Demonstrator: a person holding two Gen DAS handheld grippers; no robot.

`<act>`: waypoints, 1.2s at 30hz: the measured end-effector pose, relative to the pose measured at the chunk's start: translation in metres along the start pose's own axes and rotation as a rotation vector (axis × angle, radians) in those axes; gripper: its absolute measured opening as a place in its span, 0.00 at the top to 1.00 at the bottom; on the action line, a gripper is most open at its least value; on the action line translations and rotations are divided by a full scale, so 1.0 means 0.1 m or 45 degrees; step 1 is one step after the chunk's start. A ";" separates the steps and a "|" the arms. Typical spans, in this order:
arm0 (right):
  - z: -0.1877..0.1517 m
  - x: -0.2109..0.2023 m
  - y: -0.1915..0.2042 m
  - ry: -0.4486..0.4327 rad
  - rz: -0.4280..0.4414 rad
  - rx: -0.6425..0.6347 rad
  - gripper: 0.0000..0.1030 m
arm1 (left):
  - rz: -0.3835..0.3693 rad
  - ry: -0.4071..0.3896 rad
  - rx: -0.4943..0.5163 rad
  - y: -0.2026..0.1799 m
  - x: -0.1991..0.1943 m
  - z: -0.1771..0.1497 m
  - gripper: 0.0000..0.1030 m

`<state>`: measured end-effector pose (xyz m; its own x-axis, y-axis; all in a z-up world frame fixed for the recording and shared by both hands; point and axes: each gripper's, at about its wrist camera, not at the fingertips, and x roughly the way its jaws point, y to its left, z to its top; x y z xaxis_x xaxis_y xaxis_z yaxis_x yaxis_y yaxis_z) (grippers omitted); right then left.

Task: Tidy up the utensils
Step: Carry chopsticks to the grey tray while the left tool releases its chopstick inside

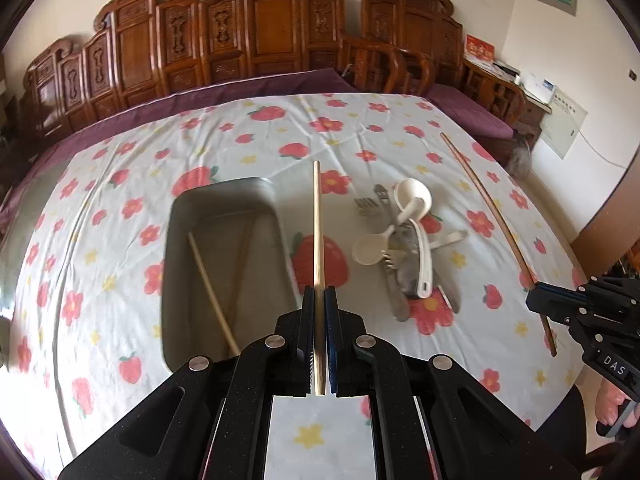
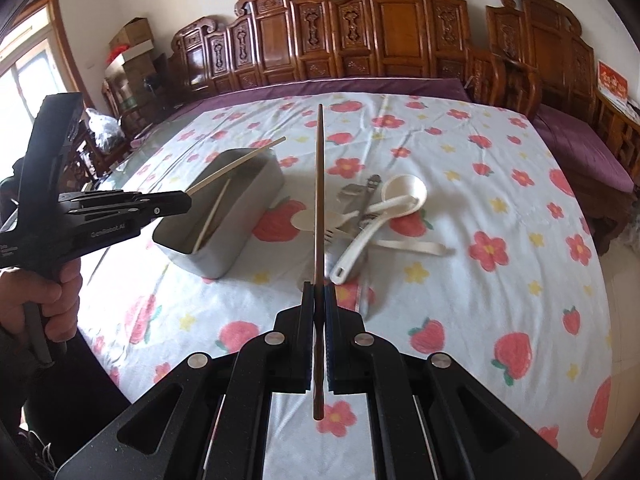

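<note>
My left gripper (image 1: 319, 292) is shut on a light wooden chopstick (image 1: 317, 216) and holds it above the table, just right of a metal tray (image 1: 176, 248). The tray (image 2: 256, 192) holds another light chopstick (image 1: 212, 296). My right gripper (image 2: 318, 288) is shut on a dark brown chopstick (image 2: 319, 184), held in the air over the table; it also shows in the left wrist view (image 1: 492, 208). A pile of white spoons (image 1: 416, 208), forks (image 1: 364, 204) and other metal utensils lies on the cloth right of the tray; the spoons also show in the right wrist view (image 2: 400, 196).
The table is covered by a white cloth with strawberries and flowers (image 1: 280, 132). Carved wooden chairs (image 1: 256, 32) and a purple cushion stand behind it. The left gripper's body (image 2: 100, 212) shows at the left of the right wrist view.
</note>
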<state>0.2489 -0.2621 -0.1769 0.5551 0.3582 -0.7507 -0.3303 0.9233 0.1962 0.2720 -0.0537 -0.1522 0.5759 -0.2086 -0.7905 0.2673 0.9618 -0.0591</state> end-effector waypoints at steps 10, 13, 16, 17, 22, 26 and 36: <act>0.18 0.22 0.31 0.014 0.033 -0.034 0.94 | 0.055 0.013 -0.065 0.43 0.04 -0.12 0.96; 0.21 0.32 0.42 0.030 0.037 -0.046 0.94 | 0.066 0.021 -0.091 0.56 0.08 -0.16 0.96; 0.25 0.42 0.51 0.042 0.040 -0.058 0.94 | 0.073 0.033 -0.119 0.68 0.13 -0.19 0.96; 0.27 0.46 0.55 0.048 0.042 -0.063 0.94 | 0.074 0.034 -0.128 0.72 0.14 -0.20 0.96; 0.36 0.59 0.69 0.065 0.046 -0.081 0.94 | 0.070 0.050 -0.159 0.84 0.23 -0.22 0.96; 0.42 0.67 0.76 0.072 0.048 -0.089 0.94 | 0.064 0.057 -0.157 0.87 0.29 -0.18 0.96; 0.53 0.82 0.85 0.093 0.036 -0.107 0.94 | 0.028 0.032 -0.188 0.92 0.35 -0.11 0.95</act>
<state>0.3066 -0.1472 -0.1888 0.4883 0.3701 -0.7903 -0.4099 0.8968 0.1667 0.3084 0.0298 -0.1926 0.5602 -0.1845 -0.8075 0.1370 0.9821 -0.1294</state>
